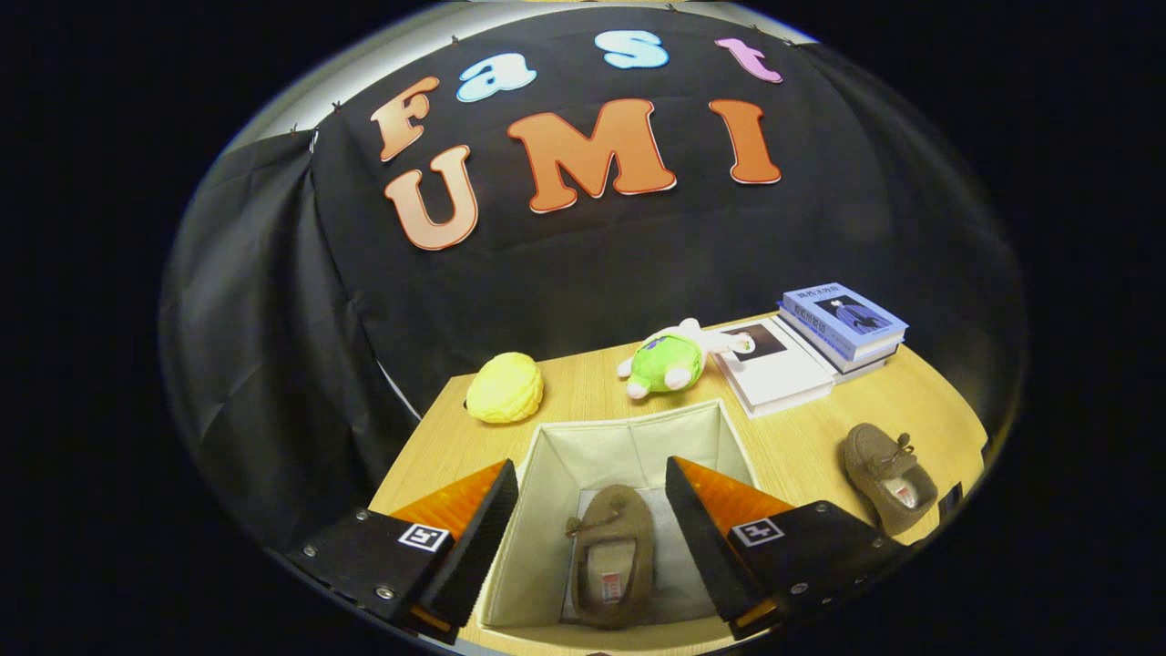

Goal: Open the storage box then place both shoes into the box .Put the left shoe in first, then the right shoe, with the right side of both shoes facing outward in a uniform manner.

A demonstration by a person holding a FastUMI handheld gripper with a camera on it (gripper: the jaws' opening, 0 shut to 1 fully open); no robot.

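Note:
An open fabric storage box (629, 435) stands on the wooden table right below my fingers. One brown shoe (612, 556) lies on the box floor, toe pointing away, seen in the gap between the fingers without touching either. My gripper (592, 492) hovers over the box, open and holding nothing. The second brown shoe (888, 477) rests on the table to the right of the box, beyond the right finger, its opening facing up.
Behind the box lie a yellow round plush (505, 388) at the left and a green and white plush toy (674, 361) in the middle. A stack of books (820, 346) sits at the back right. The table (802, 446) ends near the right shoe.

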